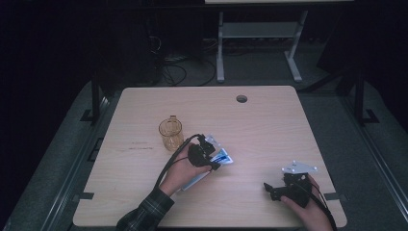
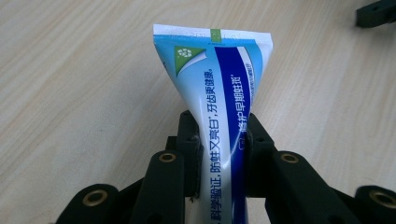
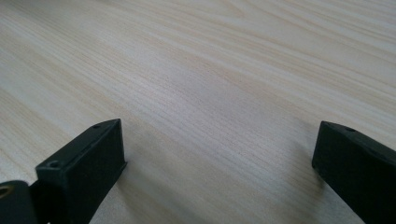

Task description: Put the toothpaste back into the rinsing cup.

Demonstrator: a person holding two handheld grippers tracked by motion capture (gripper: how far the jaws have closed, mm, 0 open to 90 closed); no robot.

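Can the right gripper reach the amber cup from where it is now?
Probably yes, though not straight. The right gripper is open and holds nothing, but the left gripper, shut on the toothpaste tube, sits between it and the amber cup, so it would have to go around.

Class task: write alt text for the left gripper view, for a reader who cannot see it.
The left claw is shut on a blue and white toothpaste tube, its black jaws pressing both sides. The tube's flat crimped end points away from the camera, over a pale wooden table.
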